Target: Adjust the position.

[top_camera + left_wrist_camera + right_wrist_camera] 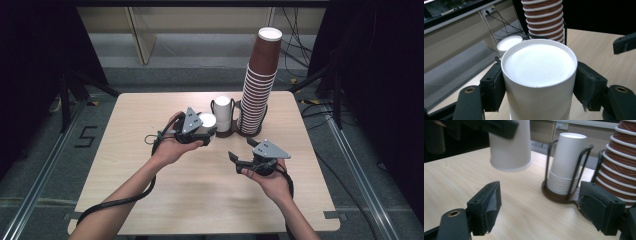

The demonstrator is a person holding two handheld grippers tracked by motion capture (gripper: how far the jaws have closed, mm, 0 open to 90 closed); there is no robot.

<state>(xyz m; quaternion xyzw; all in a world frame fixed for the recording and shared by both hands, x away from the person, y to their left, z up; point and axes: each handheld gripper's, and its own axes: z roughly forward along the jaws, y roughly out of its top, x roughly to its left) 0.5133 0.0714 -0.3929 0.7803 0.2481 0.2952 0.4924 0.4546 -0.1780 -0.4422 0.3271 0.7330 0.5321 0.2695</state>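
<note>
My left gripper (pixel 207 131) is shut on a white paper cup (pixel 207 121), held upside down above the table left of the cup holder. In the left gripper view both pads (pixel 492 87) press on the sides of that cup (pixel 539 75). My right gripper (pixel 241 149) stands open with nothing between its jaws, low over the table in front of the holder. In the right gripper view its jaws (pixel 541 212) frame bare tabletop, and the held cup (pixel 510 147) hangs at the upper left. A short stack of white cups (pixel 223 114) sits upside down in a black wire holder (pixel 584 162).
A tall stack of brown cups (pixel 257 85) stands in the holder's right side, leaning slightly right. The wooden table (pixel 150 175) has bare room at the left and front. Cables and dark frames lie on the floor around it.
</note>
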